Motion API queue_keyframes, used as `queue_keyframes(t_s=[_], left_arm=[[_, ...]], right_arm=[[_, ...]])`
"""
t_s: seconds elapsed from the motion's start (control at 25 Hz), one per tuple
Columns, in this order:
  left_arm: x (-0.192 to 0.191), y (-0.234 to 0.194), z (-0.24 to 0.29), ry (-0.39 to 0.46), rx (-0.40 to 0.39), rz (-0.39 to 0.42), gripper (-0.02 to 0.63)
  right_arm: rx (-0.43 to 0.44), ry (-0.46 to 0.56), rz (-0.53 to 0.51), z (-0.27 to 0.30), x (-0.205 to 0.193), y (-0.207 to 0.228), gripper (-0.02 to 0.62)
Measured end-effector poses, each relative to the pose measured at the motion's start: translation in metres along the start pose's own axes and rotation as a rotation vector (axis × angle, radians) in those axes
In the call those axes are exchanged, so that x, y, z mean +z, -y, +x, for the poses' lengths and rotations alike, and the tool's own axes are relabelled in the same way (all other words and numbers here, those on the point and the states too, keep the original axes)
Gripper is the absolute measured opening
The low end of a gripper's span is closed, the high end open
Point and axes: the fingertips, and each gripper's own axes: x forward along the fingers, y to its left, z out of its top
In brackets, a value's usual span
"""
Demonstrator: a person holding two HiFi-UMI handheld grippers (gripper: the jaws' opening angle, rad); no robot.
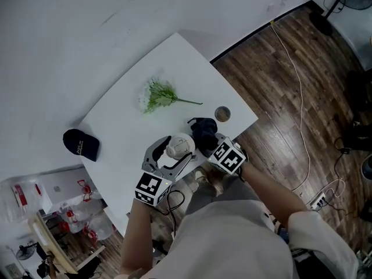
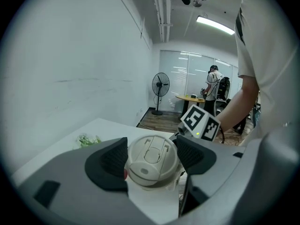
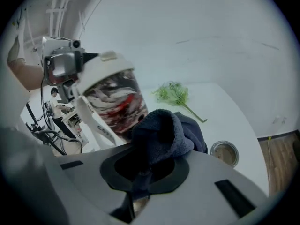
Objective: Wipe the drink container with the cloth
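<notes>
At the near edge of the white worktop (image 1: 131, 127), the left tool (image 2: 151, 156) is clamped on the drink container (image 1: 181, 145), one jaw on either side of its pale flip-top lid. The container is held tilted, its red, white and dark patterned wall turned toward the right tool (image 3: 143, 171). That tool's jaws are closed on a fold of the dark cloth (image 3: 164, 130), which bunches forward just beside the wall; contact cannot be confirmed.

Hazards, as judged: the grip sits high on a smooth, round lid, so sideways wiping pressure could twist the container or push it out of the jaws. So close to the worktop's edge, it would then probably fall to the floor. Pressure on the flip-top might also spring it open. The cloth, pinched by one fold only, could pull free during a stroke.

Containers: the drink container's lid is closed, so its contents are hidden. A small round dish (image 1: 222, 114) stands open well apart, showing a brownish interior that cannot be identified.
</notes>
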Motion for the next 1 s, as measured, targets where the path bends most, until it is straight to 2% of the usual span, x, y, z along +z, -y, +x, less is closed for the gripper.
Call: queue_keyframes(t_s=[0.12, 0.24, 0.4, 0.48, 0.68, 0.8, 1.0], left_arm=[[0.001, -0.002, 0.0, -0.001, -0.001, -0.007, 0.339], [0.002, -0.002, 0.0, -0.002, -0.009, -0.009, 0.339], [0.001, -0.001, -0.002, -0.005, -0.024, 0.003, 0.339], [0.0, 0.003, -0.004, -0.01, -0.043, 0.025, 0.339], [0.001, 0.011, -0.001, -0.003, -0.043, 0.068, 0.339], [0.001, 0.011, 0.002, 0.002, -0.027, 0.048, 0.339], [0.003, 0.01, 0.003, 0.005, -0.024, 0.038, 0.339]], right_arm=[[0.015, 0.037, -0.043, -0.024, 0.019, -0.024, 0.043], [-0.003, 0.126, -0.117, -0.05, 0.047, -0.034, 0.043], [-0.052, 0.174, -0.258, -0.058, 0.076, -0.022, 0.043], [-0.034, 0.207, -0.275, -0.05, 0.083, -0.013, 0.043], [0.029, 0.223, -0.176, -0.013, 0.085, 0.007, 0.043], [0.03, 0.156, -0.084, 0.011, 0.056, 0.018, 0.043], [0.021, 0.05, -0.03, 0.03, 0.002, 0.024, 0.043]])
